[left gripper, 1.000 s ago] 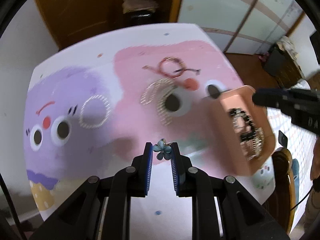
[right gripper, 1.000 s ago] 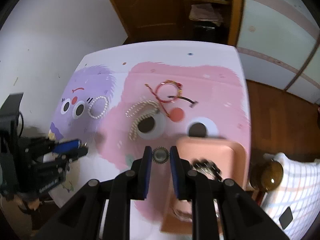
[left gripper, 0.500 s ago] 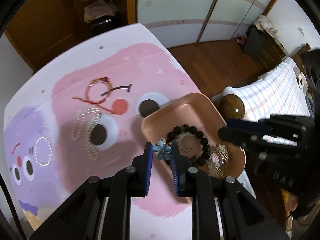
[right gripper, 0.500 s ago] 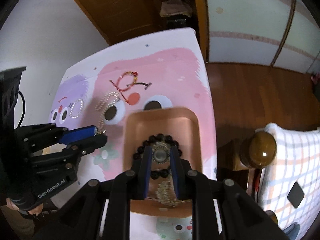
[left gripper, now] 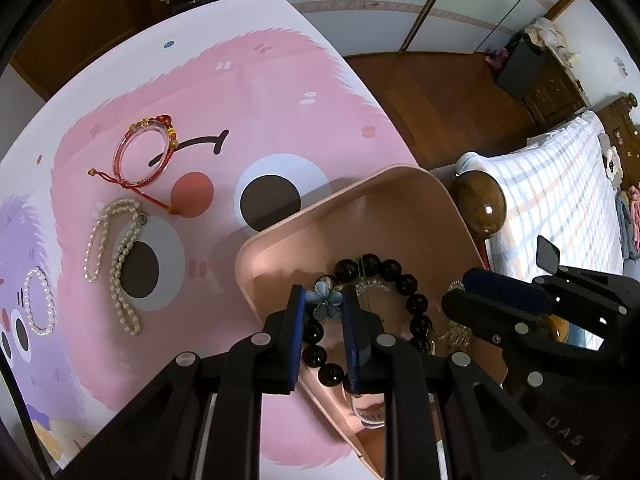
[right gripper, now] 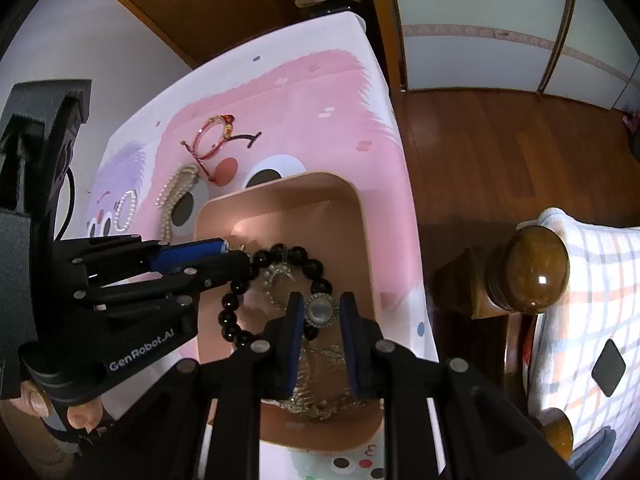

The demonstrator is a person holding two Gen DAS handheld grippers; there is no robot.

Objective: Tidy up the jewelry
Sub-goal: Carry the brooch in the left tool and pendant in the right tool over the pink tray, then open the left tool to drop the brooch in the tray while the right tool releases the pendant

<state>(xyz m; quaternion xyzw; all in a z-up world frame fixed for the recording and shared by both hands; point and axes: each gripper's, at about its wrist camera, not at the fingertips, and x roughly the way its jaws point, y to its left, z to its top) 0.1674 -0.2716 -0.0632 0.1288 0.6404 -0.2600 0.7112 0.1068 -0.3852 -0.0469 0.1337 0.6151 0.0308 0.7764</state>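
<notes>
My left gripper (left gripper: pixel 323 303) is shut on a small blue flower piece (left gripper: pixel 325 303) and holds it over the pink tray (left gripper: pixel 352 196). My right gripper (right gripper: pixel 321 312) is shut on a round silver brooch (right gripper: pixel 321 312), also over the tray (right gripper: pixel 280 190). In the tray lie a black bead bracelet (left gripper: pixel 404 284) and silver pieces (right gripper: pixel 316 396). On the cartoon mat, a red cord bracelet (left gripper: pixel 142 152), a pearl necklace (left gripper: pixel 116 264) and a small pearl bracelet (left gripper: pixel 38 300) lie to the left of the tray.
The table's right edge (right gripper: pixel 404 184) drops to a wooden floor. A bed with a checked cover (right gripper: pixel 592 280) and a round wooden bedpost (right gripper: pixel 528 272) stand to the right. Both grippers are close together over the tray.
Both grippers have moved rightward from over the mat to over the pink tray and lower toward it, each still holding its piece.
</notes>
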